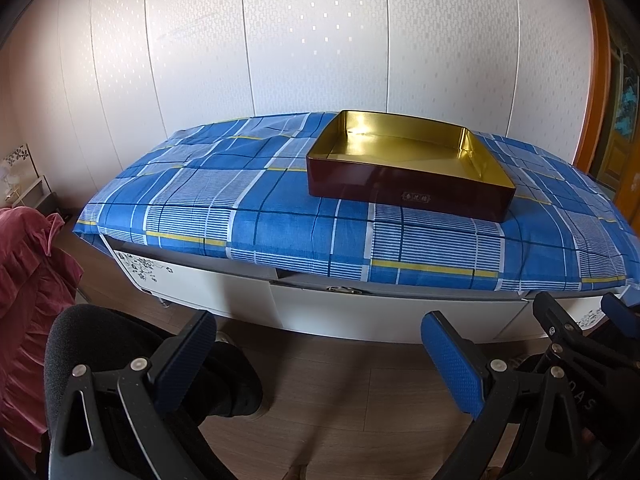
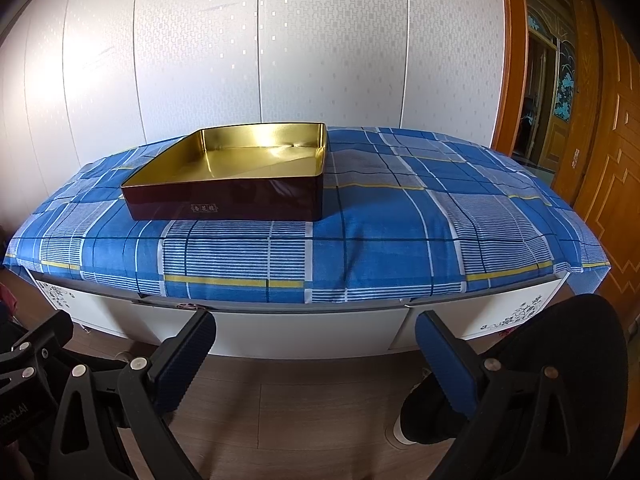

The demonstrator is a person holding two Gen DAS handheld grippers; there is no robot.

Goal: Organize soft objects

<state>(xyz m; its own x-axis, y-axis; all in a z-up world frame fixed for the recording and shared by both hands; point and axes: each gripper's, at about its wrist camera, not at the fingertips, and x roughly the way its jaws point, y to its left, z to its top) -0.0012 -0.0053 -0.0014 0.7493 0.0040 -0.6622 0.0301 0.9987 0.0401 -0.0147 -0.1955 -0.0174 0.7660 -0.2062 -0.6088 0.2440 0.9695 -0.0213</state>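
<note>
A dark red tin box (image 1: 404,188) with a gold inside stands open and empty on a blue plaid cloth (image 1: 240,208) that covers a low white cabinet (image 1: 320,312). It also shows in the right wrist view (image 2: 224,200), left of centre on the cloth (image 2: 400,240). My left gripper (image 1: 318,354) is open and empty, held low in front of the cabinet. My right gripper (image 2: 316,354) is open and empty at the same height; it shows at the right edge of the left wrist view (image 1: 580,320). No soft objects show on the cloth.
A white panelled wall (image 1: 320,40) stands behind the cabinet. Pink ruffled fabric (image 1: 28,280) lies at the far left. An orange wooden door (image 2: 592,140) is at the right. Wooden floor (image 2: 320,400) and the person's dark-trousered knees (image 1: 120,340) are below.
</note>
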